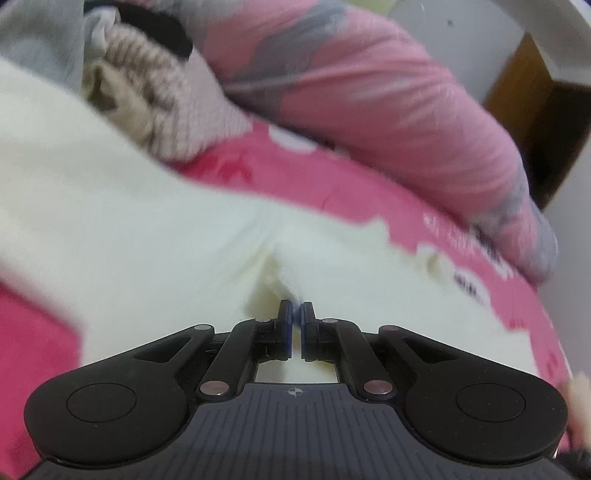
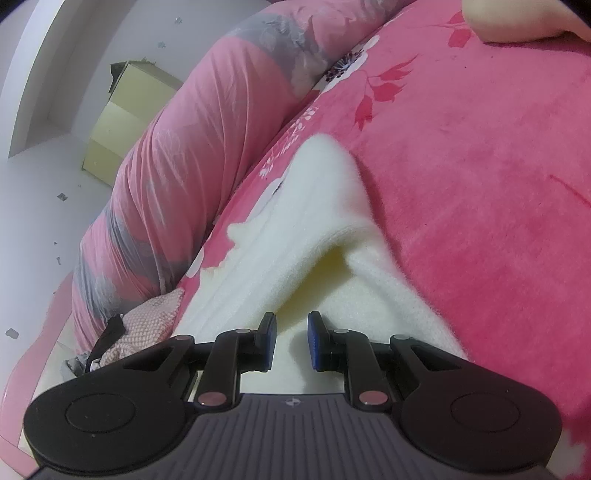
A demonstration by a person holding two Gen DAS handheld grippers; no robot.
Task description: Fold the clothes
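A cream fleece garment (image 1: 129,229) lies spread over the pink bed cover (image 1: 332,184). My left gripper (image 1: 296,308) is shut on a pinch of this fleece, which bunches into a crease at the fingertips. The view is smeared by motion. In the right wrist view the same garment (image 2: 332,221) rises in a tented fold just ahead of my right gripper (image 2: 291,326). Its blue pads stand a little apart with fleece filling the gap between them, so it holds a thick bit of the garment.
A rolled pink and grey quilt (image 2: 155,177) runs along the far side of the bed. A pile of other clothes, one pink knit (image 1: 173,110), sits beside it. A yellow cabinet (image 2: 122,122) stands against the wall, and part of a person's limb (image 2: 517,22) rests on the cover.
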